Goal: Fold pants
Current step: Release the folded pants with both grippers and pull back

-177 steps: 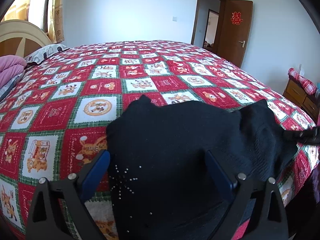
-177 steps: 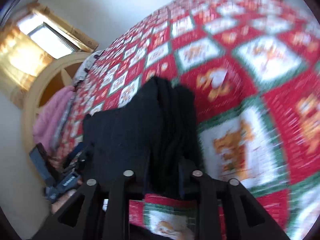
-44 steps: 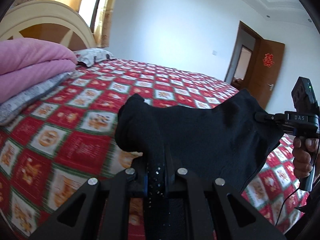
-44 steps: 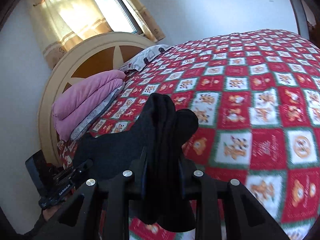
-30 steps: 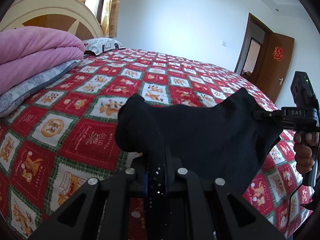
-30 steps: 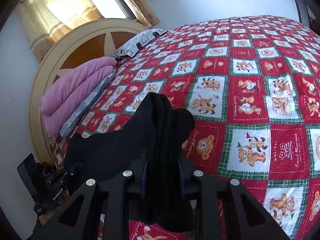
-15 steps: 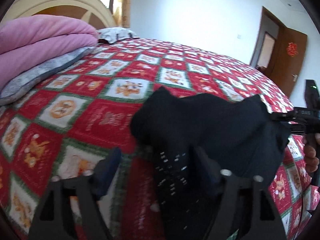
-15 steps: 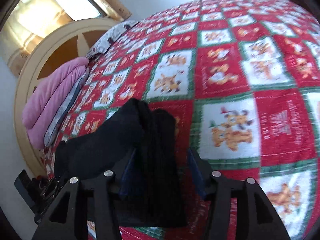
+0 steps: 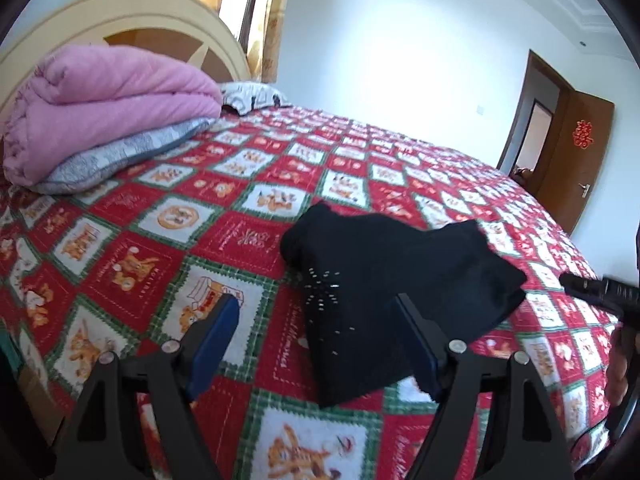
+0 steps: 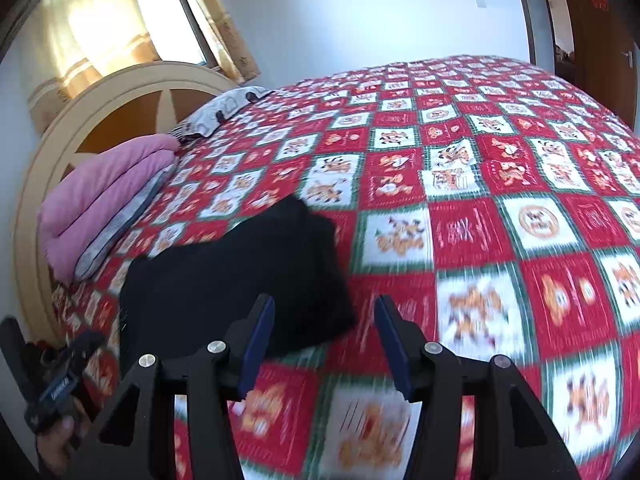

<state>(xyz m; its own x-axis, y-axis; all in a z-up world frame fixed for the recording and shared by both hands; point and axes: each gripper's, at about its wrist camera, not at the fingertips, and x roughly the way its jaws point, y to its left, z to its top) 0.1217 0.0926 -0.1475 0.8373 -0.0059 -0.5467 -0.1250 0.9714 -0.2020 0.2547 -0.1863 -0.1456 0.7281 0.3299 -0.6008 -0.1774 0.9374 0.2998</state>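
The black pants [image 9: 384, 280] lie folded in a compact bundle on the red patterned bedspread [image 9: 160, 216], small studs showing on the near part. My left gripper [image 9: 316, 320] is open and empty, hovering just short of the bundle's near edge. In the right wrist view the pants [image 10: 240, 280] lie left of centre. My right gripper [image 10: 324, 328] is open and empty, its left finger [image 10: 258, 332] over the bundle's near right corner. The other hand-held gripper shows at the edge of each view.
A folded pink quilt [image 9: 104, 108] on a grey pillow [image 9: 120, 156] sits by the curved headboard [image 9: 120, 20] at the left. A patterned pillow [image 9: 252, 98] lies beyond. A brown door [image 9: 576, 160] stands open at the far right. The bedspread stretches wide around the pants.
Both grippers were shut on the pants, holding them up. They lowered the bundle onto the bed, opened, and drew back a little. The pants now rest free.
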